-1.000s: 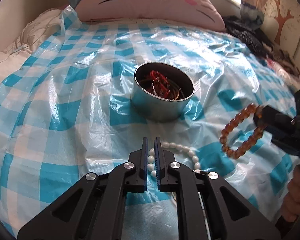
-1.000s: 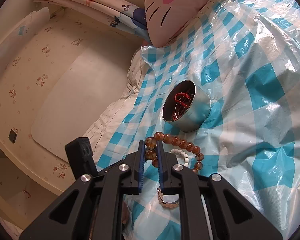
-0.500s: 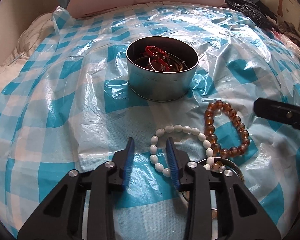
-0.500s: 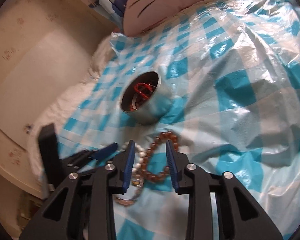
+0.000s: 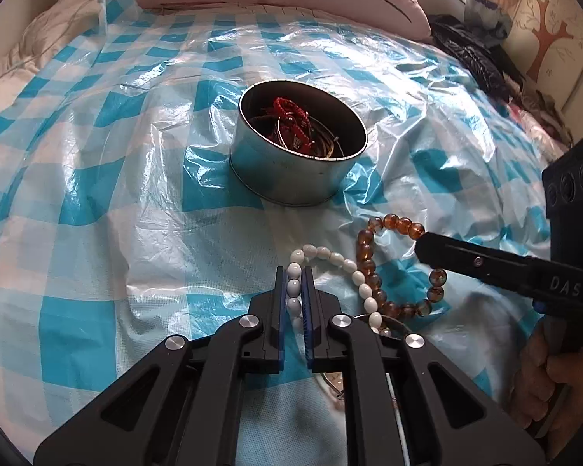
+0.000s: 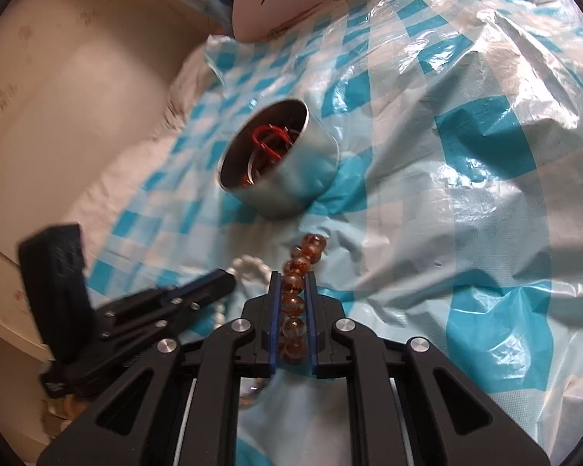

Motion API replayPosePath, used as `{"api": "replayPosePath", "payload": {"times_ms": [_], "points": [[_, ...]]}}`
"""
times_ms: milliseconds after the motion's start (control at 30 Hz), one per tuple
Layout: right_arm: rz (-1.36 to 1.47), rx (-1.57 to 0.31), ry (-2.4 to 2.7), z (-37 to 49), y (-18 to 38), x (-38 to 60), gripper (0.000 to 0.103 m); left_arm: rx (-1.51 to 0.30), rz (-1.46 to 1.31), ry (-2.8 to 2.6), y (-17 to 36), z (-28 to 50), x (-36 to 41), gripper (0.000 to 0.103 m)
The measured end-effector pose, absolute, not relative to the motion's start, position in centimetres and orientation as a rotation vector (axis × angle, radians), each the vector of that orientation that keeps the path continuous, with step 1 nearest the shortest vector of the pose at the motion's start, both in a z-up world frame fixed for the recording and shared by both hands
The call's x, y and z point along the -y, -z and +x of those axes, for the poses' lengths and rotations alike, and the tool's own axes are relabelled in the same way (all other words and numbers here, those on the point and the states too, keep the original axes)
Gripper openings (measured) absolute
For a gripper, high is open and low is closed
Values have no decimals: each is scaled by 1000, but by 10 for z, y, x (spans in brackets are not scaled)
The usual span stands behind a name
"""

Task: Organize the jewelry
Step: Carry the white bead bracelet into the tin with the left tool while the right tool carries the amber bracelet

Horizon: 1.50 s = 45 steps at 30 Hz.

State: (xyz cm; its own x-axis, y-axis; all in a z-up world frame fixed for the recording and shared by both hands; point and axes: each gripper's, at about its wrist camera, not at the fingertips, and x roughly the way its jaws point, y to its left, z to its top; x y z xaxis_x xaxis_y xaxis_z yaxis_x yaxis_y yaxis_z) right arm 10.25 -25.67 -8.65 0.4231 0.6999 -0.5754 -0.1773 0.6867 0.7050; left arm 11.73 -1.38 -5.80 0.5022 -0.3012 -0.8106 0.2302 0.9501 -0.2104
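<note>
On the bed near the tin [image 5: 297, 178], the left claw [image 5: 294, 291] had just closed on the white bead bracelet [image 5: 332, 258], the right claw [image 6: 292, 303] on the amber one [image 6: 293, 299]: light, limp, slippery strands, best pinched across the beads.

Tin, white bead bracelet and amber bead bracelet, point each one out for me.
Tin [image 5: 287, 178], left wrist view, on its front wall.
White bead bracelet [image 5: 346, 262], left wrist view, on a bead of its far arc.
Amber bead bracelet [image 6: 293, 283], right wrist view, on a bead between the claw's fingers.
</note>
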Motion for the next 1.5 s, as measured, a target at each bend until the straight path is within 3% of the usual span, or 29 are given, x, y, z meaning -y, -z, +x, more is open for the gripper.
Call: {"api": "replayPosePath", "payload": {"times_ms": [233, 1500], "points": [[876, -806, -779, 96, 70, 282, 12, -863, -144, 356, 35, 106, 10, 7], [982, -723, -854, 99, 60, 285, 13, -742, -118, 326, 8, 97, 7, 7]]}}
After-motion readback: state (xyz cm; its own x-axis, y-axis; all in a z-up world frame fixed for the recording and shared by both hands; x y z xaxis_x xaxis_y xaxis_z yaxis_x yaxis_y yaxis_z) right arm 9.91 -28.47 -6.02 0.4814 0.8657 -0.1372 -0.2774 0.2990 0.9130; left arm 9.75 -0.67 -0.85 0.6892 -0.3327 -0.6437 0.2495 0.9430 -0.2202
